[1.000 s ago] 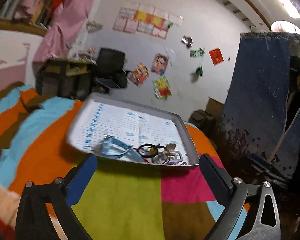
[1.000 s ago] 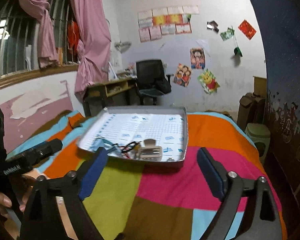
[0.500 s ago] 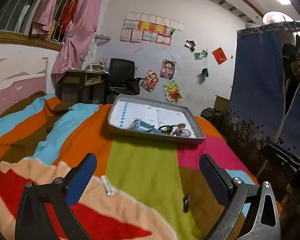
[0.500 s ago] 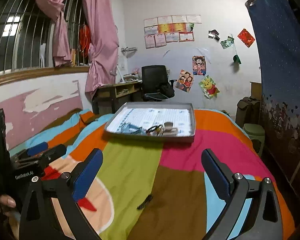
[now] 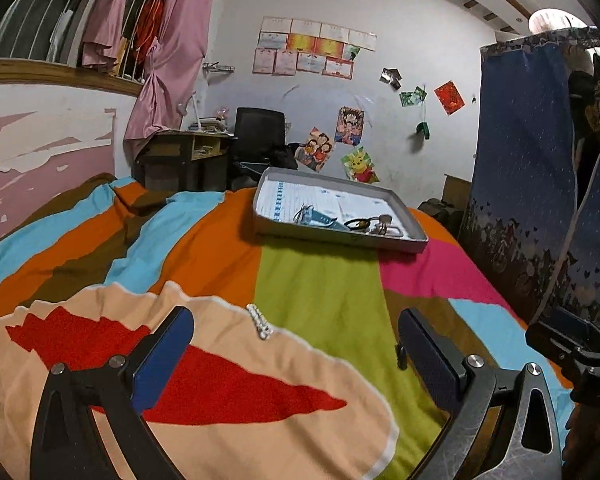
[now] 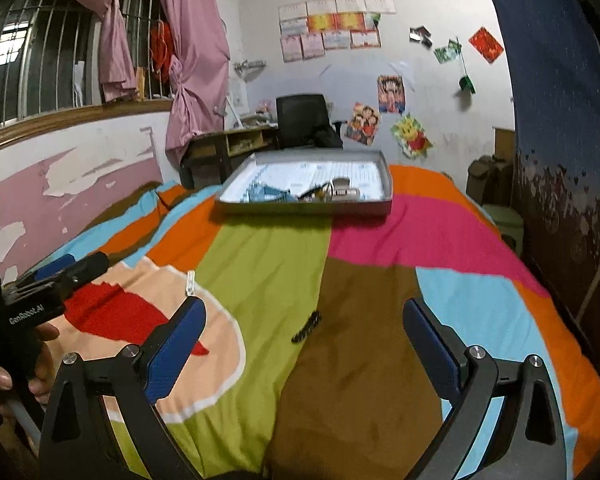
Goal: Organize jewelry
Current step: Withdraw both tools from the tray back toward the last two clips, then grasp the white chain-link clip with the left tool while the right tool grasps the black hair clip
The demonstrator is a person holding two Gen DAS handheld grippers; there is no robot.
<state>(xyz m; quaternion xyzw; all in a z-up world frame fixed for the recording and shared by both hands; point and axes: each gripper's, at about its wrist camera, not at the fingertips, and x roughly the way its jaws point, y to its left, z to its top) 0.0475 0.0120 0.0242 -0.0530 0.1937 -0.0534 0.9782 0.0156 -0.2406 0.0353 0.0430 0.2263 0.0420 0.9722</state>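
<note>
A grey tray (image 5: 414,243) (image 6: 385,184) lined with printed paper lies far up the bed and holds a blue piece (image 5: 318,218) (image 6: 270,194), a dark ring (image 5: 358,223) and silvery items (image 6: 342,192). On the blanket nearer me lie a white beaded piece (image 5: 260,321) (image 6: 191,282) and a small black clip (image 5: 400,356) (image 6: 306,330). My left gripper (image 5: 296,354) is open above the blanket, the white piece just ahead between its fingers. My right gripper (image 6: 304,346) is open, with the black clip between its blue pads.
The bed wears a bright patchwork blanket (image 6: 364,240). A hand (image 6: 4,376) holding the left gripper shows at the right wrist view's left edge. A blue curtain (image 5: 520,184) hangs on the right; a desk (image 6: 228,148) and black chair (image 6: 304,120) stand beyond the bed.
Both grippers have pulled back from the tray toward the near end of the bed. The white piece and the black clip have come into view between the fingers.
</note>
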